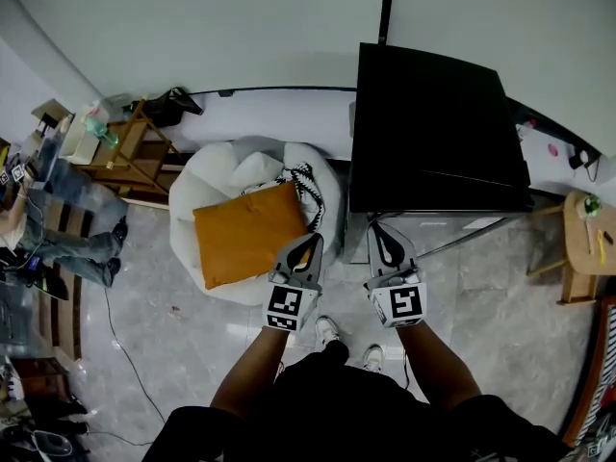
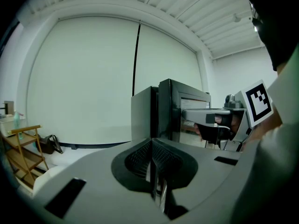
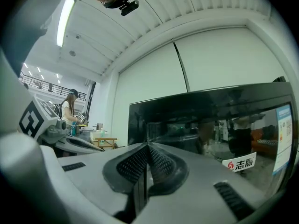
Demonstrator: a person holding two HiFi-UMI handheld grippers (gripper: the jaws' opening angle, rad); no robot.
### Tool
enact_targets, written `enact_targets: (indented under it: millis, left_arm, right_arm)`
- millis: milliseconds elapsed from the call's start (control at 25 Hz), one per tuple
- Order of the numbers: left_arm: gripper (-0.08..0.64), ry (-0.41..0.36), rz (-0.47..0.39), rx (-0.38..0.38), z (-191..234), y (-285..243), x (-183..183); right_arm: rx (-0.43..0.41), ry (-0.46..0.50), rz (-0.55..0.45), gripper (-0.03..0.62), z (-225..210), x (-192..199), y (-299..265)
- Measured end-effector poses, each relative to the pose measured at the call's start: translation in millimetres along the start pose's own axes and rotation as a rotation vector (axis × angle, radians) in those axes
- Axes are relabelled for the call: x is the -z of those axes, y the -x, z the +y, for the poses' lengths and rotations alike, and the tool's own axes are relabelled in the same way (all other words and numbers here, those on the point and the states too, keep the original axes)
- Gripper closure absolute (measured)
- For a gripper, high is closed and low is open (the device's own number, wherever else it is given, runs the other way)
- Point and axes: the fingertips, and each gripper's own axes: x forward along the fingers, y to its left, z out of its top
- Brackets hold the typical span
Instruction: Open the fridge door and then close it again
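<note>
Head view: left tool (image 1: 309, 243), right tool (image 1: 379, 229) both together, empty, near fridge (image 1: 433, 123) front edge; beanbag (image 1: 221, 176) left.

Grey plastic left claw (image 1: 310, 243) and right claw (image 1: 378, 227), black ribbed pads (image 2: 140, 160) inside, a black-and-white marker cube (image 1: 285, 307) on each; black clothes (image 1: 337, 402), white sneakers (image 1: 327, 330).

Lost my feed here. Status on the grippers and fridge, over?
Left gripper, right gripper both shut, empty. Right one faces the fridge door, which looks shut. White beanbag, orange cushion left of fridge, beside the left gripper.
</note>
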Motion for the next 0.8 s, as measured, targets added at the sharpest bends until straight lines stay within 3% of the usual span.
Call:
enact_targets:
  millis: [480,800]
  left_arm:
    - [0.538,-0.007,-0.005,0.036,7,-10,-4]
    - [0.537,0.008,-0.03,0.0,14,-8,-14]
  right_arm:
    - [0.039,0.01,0.008,0.578,-15,2,-26]
    - [0.024,0.052,0.029,0.578,-15,6,-33]
